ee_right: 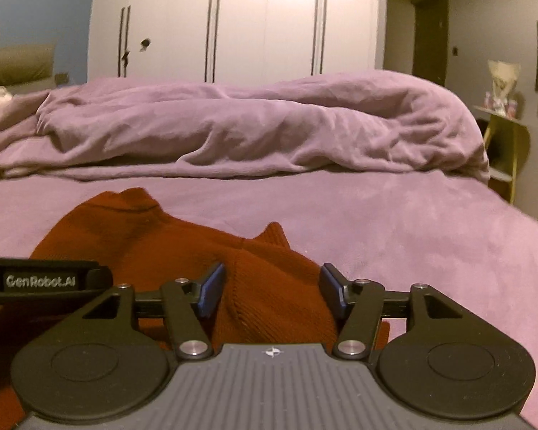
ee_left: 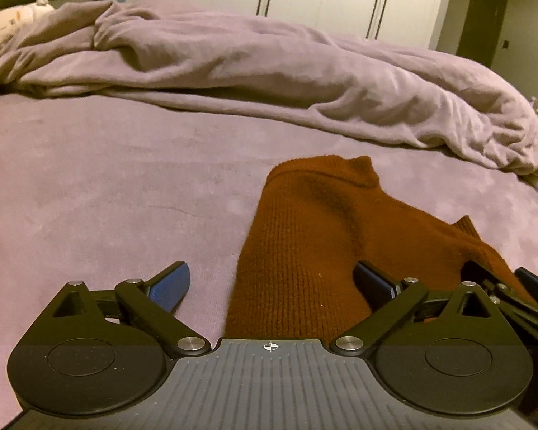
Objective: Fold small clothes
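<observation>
A rust-red knit sweater (ee_left: 305, 243) lies on the purple bed sheet (ee_left: 107, 186), its collar pointing away from me. My left gripper (ee_left: 272, 286) is open, its jaws wide apart over the sweater's near left edge. In the right wrist view the same sweater (ee_right: 154, 247) lies bunched, with a cuff sticking up behind it. My right gripper (ee_right: 272, 290) is open, its blue pads on either side of a raised fold of the sweater. The left gripper's body (ee_right: 39, 281) shows at the left edge of that view.
A rumpled purple duvet (ee_left: 269, 82) lies heaped across the far side of the bed. White wardrobe doors (ee_right: 233, 21) stand behind it. A small yellow side table (ee_right: 505, 136) with items stands at the right, past the bed's edge.
</observation>
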